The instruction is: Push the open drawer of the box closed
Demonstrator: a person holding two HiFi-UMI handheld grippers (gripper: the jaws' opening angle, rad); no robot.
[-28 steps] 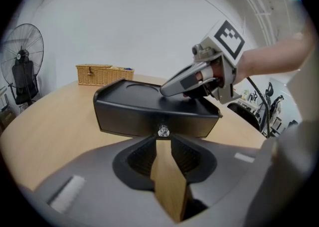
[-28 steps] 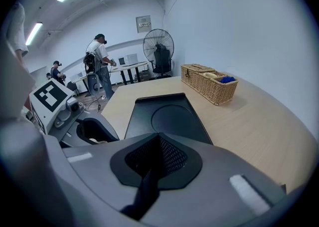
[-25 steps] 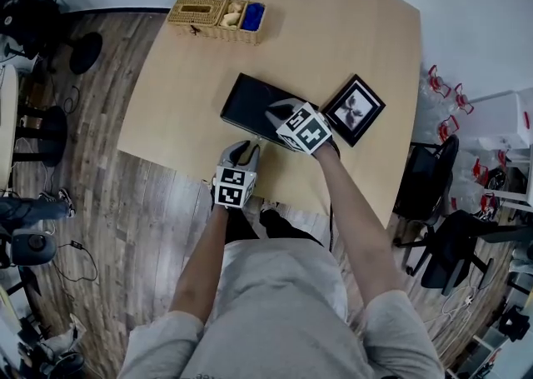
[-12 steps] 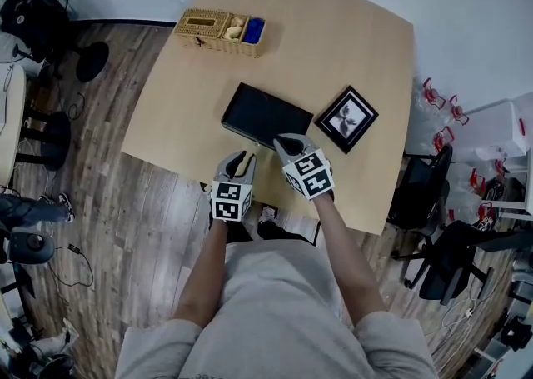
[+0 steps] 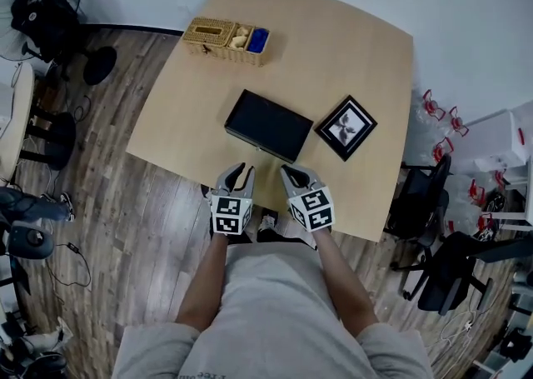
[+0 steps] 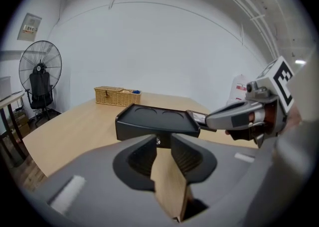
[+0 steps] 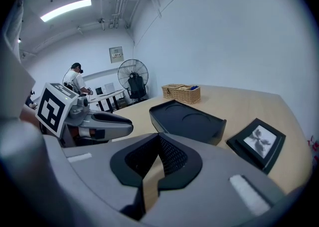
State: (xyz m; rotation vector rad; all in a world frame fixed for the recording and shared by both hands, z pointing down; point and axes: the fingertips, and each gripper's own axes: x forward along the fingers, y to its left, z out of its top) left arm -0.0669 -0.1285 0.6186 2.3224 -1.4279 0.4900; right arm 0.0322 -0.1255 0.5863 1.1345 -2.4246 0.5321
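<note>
The black box point(image 5: 268, 125) lies flat in the middle of the wooden table point(image 5: 333, 52), and its drawer front sits flush with the body. In the left gripper view the box point(image 6: 149, 121) faces me with a small knob on its front; it also shows in the right gripper view point(image 7: 187, 118). My left gripper point(image 5: 237, 172) hovers at the table's near edge, short of the box, its jaws slightly apart and empty. To its right my right gripper point(image 5: 298, 176) is level with it, pads together, holding nothing. Neither gripper touches the box.
A wicker basket point(image 5: 226, 38) with small items stands at the table's far left. A black picture frame point(image 5: 346, 127) lies right of the box. A fan point(image 5: 42, 2) stands on the floor at left, office chairs point(image 5: 425, 194) at right.
My right gripper has drawn back from the box's front to the table's near edge. The box now looks shorter, its drawer in. The left gripper barely moved.
</note>
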